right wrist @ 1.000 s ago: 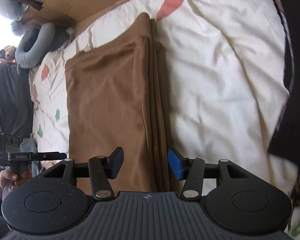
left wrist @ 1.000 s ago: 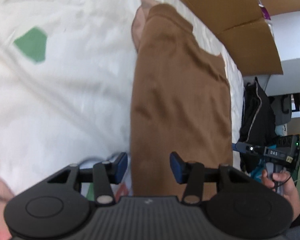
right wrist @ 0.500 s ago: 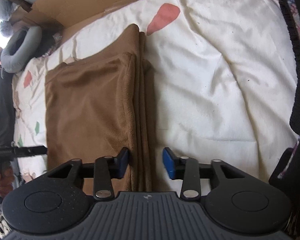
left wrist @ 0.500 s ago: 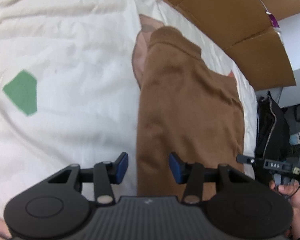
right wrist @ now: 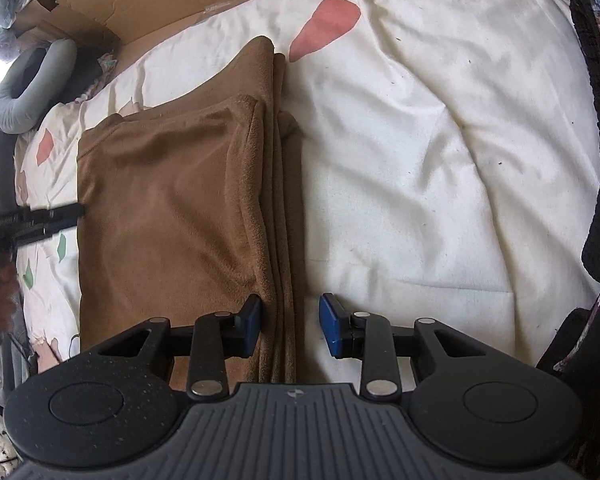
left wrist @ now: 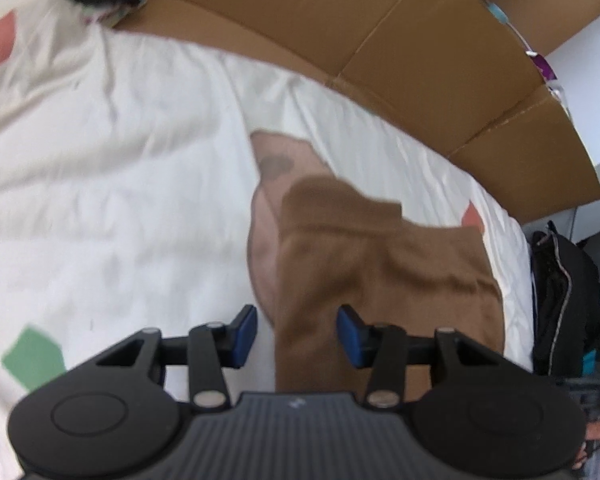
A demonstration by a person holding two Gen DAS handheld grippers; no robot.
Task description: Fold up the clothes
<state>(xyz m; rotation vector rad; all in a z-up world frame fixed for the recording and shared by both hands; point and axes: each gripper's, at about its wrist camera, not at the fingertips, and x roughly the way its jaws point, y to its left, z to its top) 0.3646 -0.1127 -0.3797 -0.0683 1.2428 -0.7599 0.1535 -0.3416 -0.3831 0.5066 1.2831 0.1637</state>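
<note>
garment: brown fleecy piece (right wrist: pixel 172 208), folded into a long rectangle and lying flat on the bed. Stacked layer edges run down its right side in the right wrist view, and a paler pinkish underside peeks out at the far left corner in the left wrist view

bed: white wrinkly sheet (right wrist: pixel 420 160) with scattered pink and green patches. The garment sits roughly mid-sheet

right tool: right tool (right wrist: pixel 289 324) is down at the near end of the garment, straddling that stacked right edge. Its jaws have just been closing, and they're partly shut now. The left pad touches the fabric, the right pad (right wrist: pixel 332 330) has a clear gap with white sheet showing, so nothing is clamped

left tool: left tool (left wrist: pixel 296 336) is over the opposite long edge of the garment. The jaws have just been closing a bit, but they're about halfway apart. The cloth edge sits between the pads, neither pad pressing it as far as I can see. This frame's blurry though

left tool, seen from the right camera: pokes in from the left, tip right at the garment's edge

background: flattened cardboard (left wrist: pixel 380 28) along the far side of the bed, grey neck pillow (right wrist: pixel 28 84) up in the far corner, dark clothing (left wrist: pixel 560 296) hanging off to the side
</note>
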